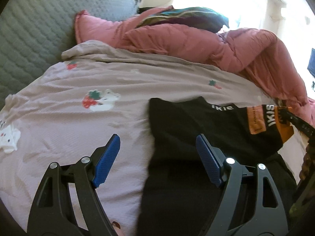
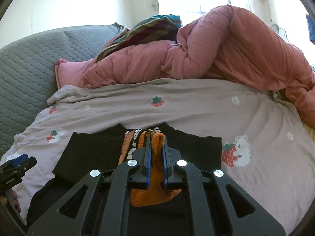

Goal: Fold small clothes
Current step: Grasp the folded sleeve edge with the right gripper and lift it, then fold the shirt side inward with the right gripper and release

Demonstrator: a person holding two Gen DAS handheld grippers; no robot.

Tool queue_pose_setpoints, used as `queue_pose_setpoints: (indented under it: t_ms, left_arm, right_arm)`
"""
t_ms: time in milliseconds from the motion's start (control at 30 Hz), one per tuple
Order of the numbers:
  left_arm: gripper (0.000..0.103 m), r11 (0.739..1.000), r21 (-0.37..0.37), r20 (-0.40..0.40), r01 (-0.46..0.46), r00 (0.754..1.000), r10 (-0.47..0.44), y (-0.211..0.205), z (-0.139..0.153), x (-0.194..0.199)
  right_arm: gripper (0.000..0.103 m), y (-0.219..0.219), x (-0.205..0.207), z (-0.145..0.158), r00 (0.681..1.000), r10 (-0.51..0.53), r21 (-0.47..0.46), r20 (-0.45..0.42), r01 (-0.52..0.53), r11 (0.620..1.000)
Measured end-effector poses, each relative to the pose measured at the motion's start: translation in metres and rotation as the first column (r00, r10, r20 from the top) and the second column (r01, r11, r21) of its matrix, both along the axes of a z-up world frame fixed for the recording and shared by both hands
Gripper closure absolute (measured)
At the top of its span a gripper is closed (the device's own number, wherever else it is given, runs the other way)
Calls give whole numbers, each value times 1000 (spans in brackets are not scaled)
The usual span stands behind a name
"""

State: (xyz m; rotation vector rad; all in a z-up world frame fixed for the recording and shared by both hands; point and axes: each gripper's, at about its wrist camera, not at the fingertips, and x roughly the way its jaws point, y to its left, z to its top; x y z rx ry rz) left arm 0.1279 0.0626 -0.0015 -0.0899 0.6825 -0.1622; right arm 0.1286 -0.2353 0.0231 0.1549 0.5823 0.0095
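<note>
Folding is mid-step on the pale pink strawberry-print bedsheet (image 2: 196, 106): the black knit garment with orange ribbed trim and white lettering (image 2: 94, 153) lies flat at the sheet's near edge, well short of the pink quilted duvet (image 2: 226, 55) heaped at the sheet's far side. The right gripper (image 2: 156, 137) is clamped narrow on the orange trim, lifting it above the black body. The left gripper (image 1: 157, 145) hangs wide and empty over the garment's left edge on the sheet. Next, I judge, the trim must be carried across and laid squarely, the left pinning the cloth.
</note>
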Motion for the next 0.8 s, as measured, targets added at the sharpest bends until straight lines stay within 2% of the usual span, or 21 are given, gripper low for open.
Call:
queue_pose_setpoints:
  t_ms: [200, 400, 500, 633, 733, 767, 800]
  left_arm:
    - [31, 998, 20, -62, 51, 997, -50, -39, 0, 27]
    - [31, 995, 14, -109, 99, 989, -97, -69, -18, 51]
    - [31, 986, 81, -139, 145, 981, -133, -83, -36, 59]
    - [31, 986, 58, -183, 158, 972, -145, -83, -53, 62]
    - [31, 984, 68, -191, 166, 970, -150, -83, -58, 61]
    - [31, 983, 67, -191, 168, 970, -153, -82, -59, 60]
    - [31, 983, 65, -191, 169, 969, -154, -82, -59, 60]
  right_arm:
    - [95, -7, 1, -8, 1000, 1, 27, -19, -1, 1000]
    - [95, -10, 3, -12, 1000, 2, 23, -26, -1, 1000]
    - [95, -12, 5, -16, 999, 0, 18, -35, 1, 1000]
    - [95, -15, 8, -20, 999, -16, 10, -47, 17, 1000]
    - [94, -18, 13, -28, 996, -54, -4, -78, 54, 999]
    - [92, -21, 14, -31, 993, -71, -3, -92, 71, 997]
    - [86, -25, 14, -34, 990, -87, 1, -107, 87, 996]
